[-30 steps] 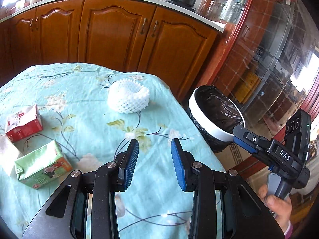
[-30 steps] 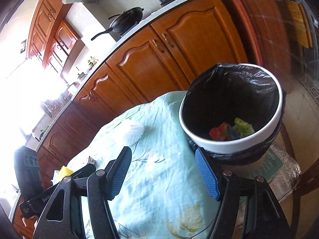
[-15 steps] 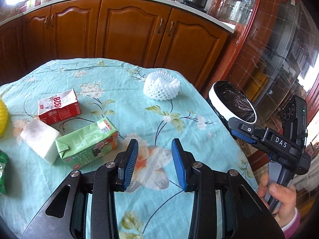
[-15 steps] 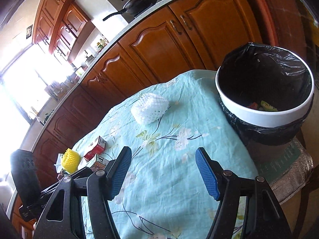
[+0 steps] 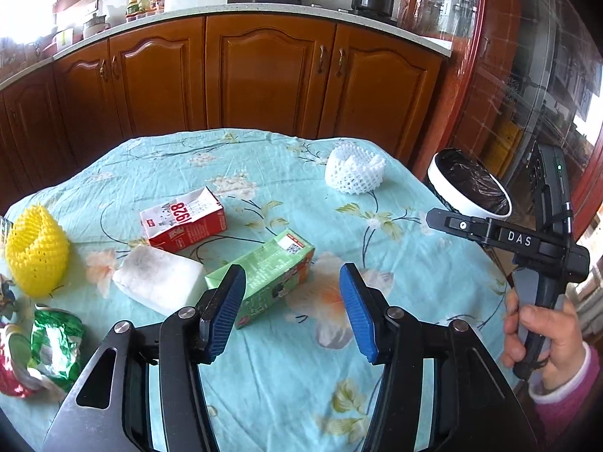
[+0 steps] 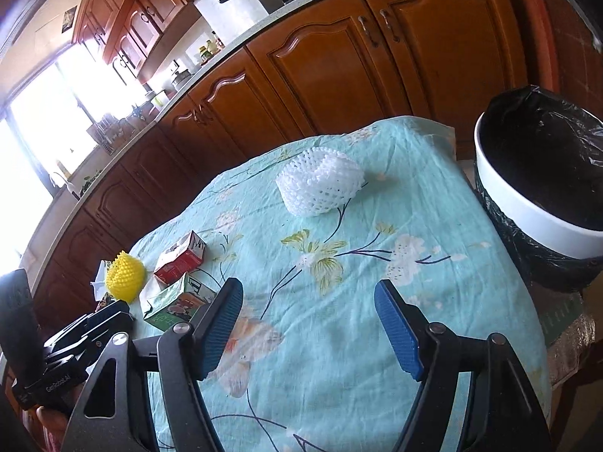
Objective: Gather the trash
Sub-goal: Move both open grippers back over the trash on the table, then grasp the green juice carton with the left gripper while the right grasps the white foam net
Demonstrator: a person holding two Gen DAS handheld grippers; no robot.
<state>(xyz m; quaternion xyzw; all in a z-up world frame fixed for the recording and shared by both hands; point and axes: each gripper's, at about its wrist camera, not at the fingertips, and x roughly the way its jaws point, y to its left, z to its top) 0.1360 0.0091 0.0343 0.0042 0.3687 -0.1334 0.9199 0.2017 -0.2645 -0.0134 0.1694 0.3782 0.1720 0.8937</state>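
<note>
Trash lies on a table with a teal flowered cloth (image 5: 286, 158). A green carton (image 5: 271, 275) lies just ahead of my open, empty left gripper (image 5: 292, 301). Behind it are a red carton (image 5: 184, 222), a white sponge-like block (image 5: 162, 282), a yellow foam net (image 5: 35, 252), crumpled wrappers (image 5: 45, 346) and a white foam net (image 5: 354, 171). The white foam net (image 6: 320, 184) also shows in the right wrist view. My right gripper (image 6: 309, 324) is open and empty above the cloth. A white bin with a black liner (image 6: 542, 203) stands at the table's right edge.
Brown wooden kitchen cabinets (image 5: 264, 75) run behind the table under a counter with a pan and a pot. A glass-fronted cabinet (image 5: 535, 75) stands to the right. The bin (image 5: 471, 188) sits between it and the table.
Both grippers have drawn back and swung left, from the bin toward the table's middle. My left gripper has opened wider, and the cartons and the yellow net have come into view.
</note>
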